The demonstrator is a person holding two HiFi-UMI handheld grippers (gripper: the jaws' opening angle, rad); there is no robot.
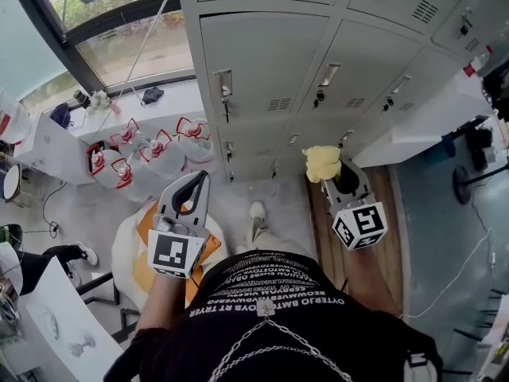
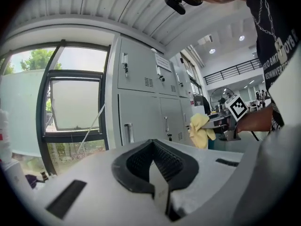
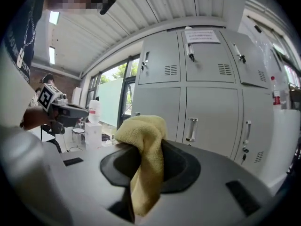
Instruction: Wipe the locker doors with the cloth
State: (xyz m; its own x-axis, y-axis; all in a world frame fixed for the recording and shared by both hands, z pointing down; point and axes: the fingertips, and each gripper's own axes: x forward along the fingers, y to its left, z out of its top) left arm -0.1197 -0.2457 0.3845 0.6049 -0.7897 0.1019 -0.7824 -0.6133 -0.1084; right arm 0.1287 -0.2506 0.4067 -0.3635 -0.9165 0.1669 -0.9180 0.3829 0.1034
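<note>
Grey metal locker doors (image 1: 270,62) fill the wall ahead, also seen as locker doors (image 2: 141,93) and locker doors (image 3: 207,98). A yellow cloth (image 1: 322,162) is bunched in my right gripper (image 1: 334,177), whose jaws are shut on it; in the right gripper view the cloth (image 3: 143,149) hangs out between the jaws. The cloth is short of the doors, not touching them. My left gripper (image 1: 195,183) is held low to the left, jaws shut with nothing between them, as the left gripper (image 2: 155,166) view shows.
Several large water jugs (image 1: 151,153) with red handles stand left of the lockers under the window (image 1: 119,30). A white ledge (image 1: 421,126) runs along the right. A wooden floor strip (image 1: 390,237) lies below the right gripper. A person's leg (image 1: 48,257) shows at far left.
</note>
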